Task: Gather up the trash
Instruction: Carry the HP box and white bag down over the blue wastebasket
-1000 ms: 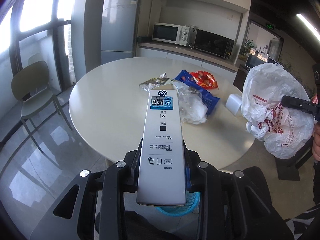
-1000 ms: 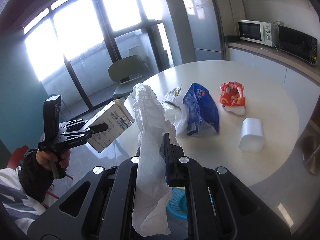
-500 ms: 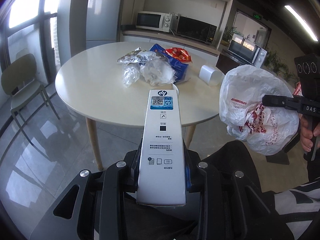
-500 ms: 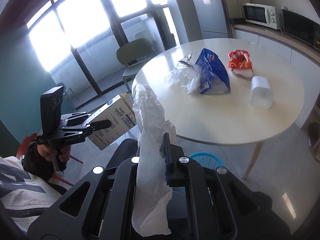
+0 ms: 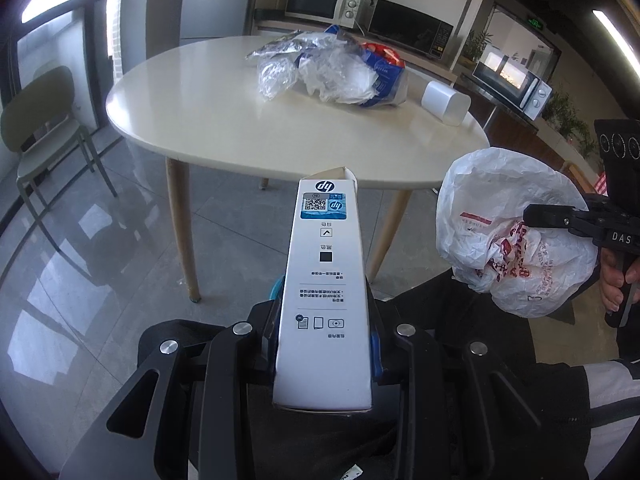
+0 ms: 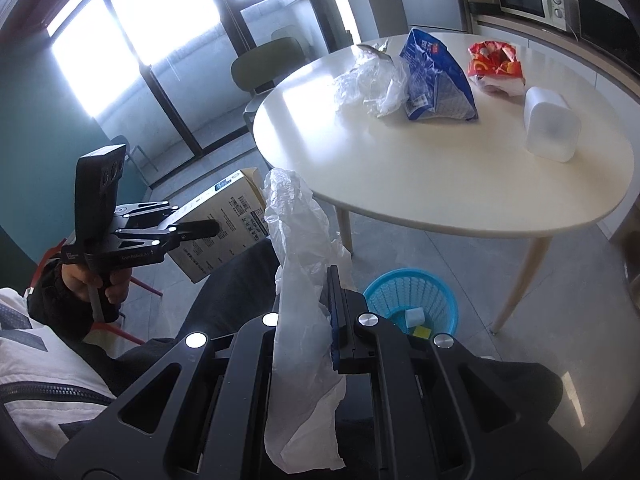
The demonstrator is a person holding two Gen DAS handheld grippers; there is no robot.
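My left gripper (image 5: 326,312) is shut on a long white HP box (image 5: 326,264), held off the table above the floor; the box also shows in the right wrist view (image 6: 224,220). My right gripper (image 6: 306,296) is shut on a crumpled white plastic bag (image 6: 300,264), seen bulging in the left wrist view (image 5: 508,236). A blue trash basket (image 6: 412,300) stands on the floor under the table edge, below and right of the right gripper, with small scraps inside. More trash lies on the round table (image 6: 440,184): clear plastic (image 6: 368,84), a blue bag (image 6: 436,80), a red wrapper (image 6: 496,64), a white cup (image 6: 550,128).
A green chair (image 5: 44,128) stands left of the table by the windows. Table legs (image 5: 182,232) stand near the basket. Counters with microwaves (image 5: 324,2) line the far wall. My legs lie under both grippers.
Both grippers have pulled back and down from the table with their loads. The table now sits farther off and the basket has come into full view in the right wrist view.
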